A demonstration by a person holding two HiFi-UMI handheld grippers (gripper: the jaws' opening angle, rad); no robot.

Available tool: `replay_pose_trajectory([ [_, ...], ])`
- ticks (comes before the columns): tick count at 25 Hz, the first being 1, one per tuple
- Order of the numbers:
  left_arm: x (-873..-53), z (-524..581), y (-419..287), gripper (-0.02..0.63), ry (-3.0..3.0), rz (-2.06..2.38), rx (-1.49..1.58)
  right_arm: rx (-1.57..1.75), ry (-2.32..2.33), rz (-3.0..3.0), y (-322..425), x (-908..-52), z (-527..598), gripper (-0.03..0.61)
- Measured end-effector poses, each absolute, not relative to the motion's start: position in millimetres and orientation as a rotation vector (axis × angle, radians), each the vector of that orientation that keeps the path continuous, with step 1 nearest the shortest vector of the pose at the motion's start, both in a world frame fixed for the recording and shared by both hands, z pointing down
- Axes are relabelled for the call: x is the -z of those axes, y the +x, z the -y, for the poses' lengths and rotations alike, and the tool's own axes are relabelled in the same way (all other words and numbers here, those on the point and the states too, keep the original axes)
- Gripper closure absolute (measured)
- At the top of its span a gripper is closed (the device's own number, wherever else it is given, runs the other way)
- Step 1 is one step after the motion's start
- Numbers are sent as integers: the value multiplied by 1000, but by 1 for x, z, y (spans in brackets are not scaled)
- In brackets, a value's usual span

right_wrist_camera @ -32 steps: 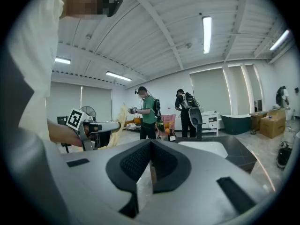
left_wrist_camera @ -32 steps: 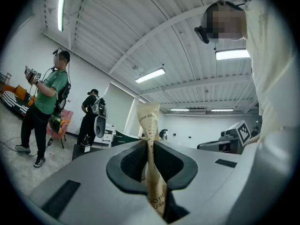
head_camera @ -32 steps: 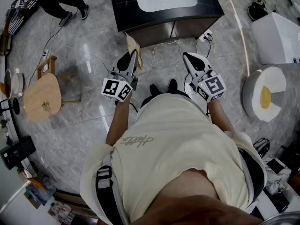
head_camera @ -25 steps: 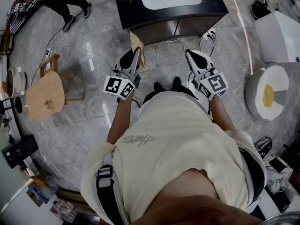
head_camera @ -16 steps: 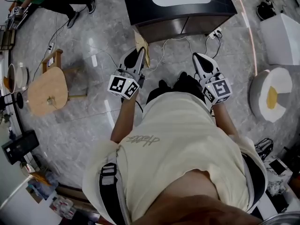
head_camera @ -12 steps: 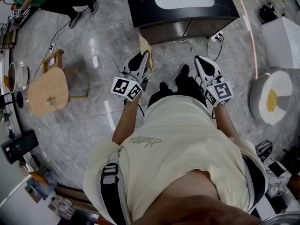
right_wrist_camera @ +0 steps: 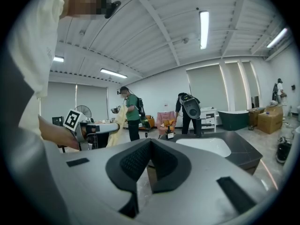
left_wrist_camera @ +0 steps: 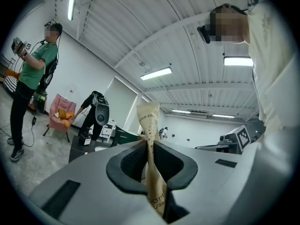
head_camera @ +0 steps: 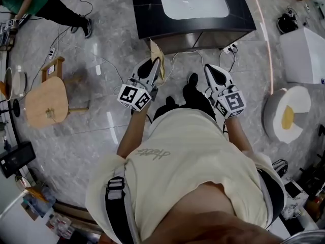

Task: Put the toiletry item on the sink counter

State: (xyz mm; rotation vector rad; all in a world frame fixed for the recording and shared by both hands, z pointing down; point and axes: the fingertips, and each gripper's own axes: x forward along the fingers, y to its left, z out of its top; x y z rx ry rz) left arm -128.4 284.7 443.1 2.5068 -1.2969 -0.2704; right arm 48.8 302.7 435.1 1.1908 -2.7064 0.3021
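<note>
A beige paper toothbrush packet (head_camera: 155,50) sticks out past the tips of my left gripper (head_camera: 154,65), which is shut on it. In the left gripper view the packet (left_wrist_camera: 149,125) stands upright, pinched between the jaws of the left gripper (left_wrist_camera: 149,144). The black sink counter (head_camera: 152,14) with its white basin (head_camera: 193,3) stands just ahead. My right gripper (head_camera: 210,69) is beside the left one, shut and empty. In the right gripper view the right gripper (right_wrist_camera: 150,143) points at the counter (right_wrist_camera: 243,153), and the packet (right_wrist_camera: 114,125) shows at the left.
A wooden stool (head_camera: 45,101) stands on the grey floor at the left. Cables and a power strip (head_camera: 229,47) lie in front of the counter. A white round unit (head_camera: 287,113) and a white box (head_camera: 302,47) are at the right. Another person (head_camera: 35,1) stands at the far left.
The person has stepped a little closer to the sink counter, so more of its top and basin shows. Both grippers stay shut, the left one still on the packet.
</note>
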Motion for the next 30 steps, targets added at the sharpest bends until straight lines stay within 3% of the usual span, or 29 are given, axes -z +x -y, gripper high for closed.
replay_pose_trajectory([
  [13,-418,-146,-81,574,2500,1391,208,-337,1132,2826,96,-439,-161,584],
  [20,-391,-78,-38,574,2455,1419,345,-326,1162,2812,153,-451,-106,584],
  [30,-408,-37,-49,574,2361,1522,291,-381,1104,2797,161,-464,-43,584],
])
